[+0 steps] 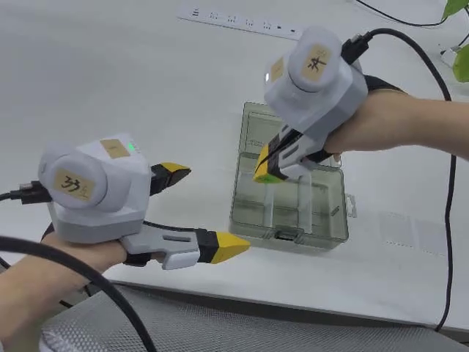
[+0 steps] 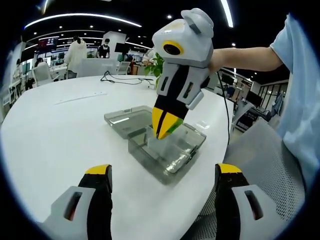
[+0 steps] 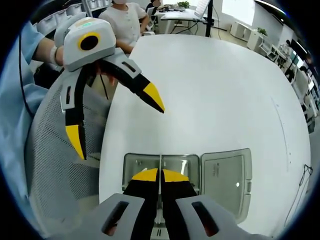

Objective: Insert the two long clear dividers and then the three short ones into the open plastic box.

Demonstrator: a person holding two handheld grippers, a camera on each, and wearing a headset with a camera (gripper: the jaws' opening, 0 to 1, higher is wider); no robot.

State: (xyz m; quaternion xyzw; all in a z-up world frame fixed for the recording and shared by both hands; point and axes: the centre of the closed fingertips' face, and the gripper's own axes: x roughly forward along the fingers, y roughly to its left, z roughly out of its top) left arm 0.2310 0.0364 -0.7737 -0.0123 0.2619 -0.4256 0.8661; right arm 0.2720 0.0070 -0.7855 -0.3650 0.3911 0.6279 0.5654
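Observation:
The clear plastic box [image 1: 289,240] lies open on the white table, its lid [image 1: 253,128] flat behind it. My right gripper [image 1: 265,174] points down into the box, shut on a thin clear divider [image 3: 160,162] that I see edge-on between the jaws. Other clear dividers [image 1: 303,202] stand inside the box. My left gripper [image 1: 205,209] hovers open and empty near the table's front edge, left of the box. In the left gripper view the right gripper [image 2: 162,131] dips into the box [image 2: 167,160]. The left gripper [image 3: 119,126] appears above the box [image 3: 140,165] in the right gripper view.
A white power strip [image 1: 242,20] lies at the table's far side, and plant leaves [image 1: 460,62] sit at the right corner. A black cable [image 1: 447,220] runs down the right. A grey mesh chair [image 1: 183,326] is below the front edge.

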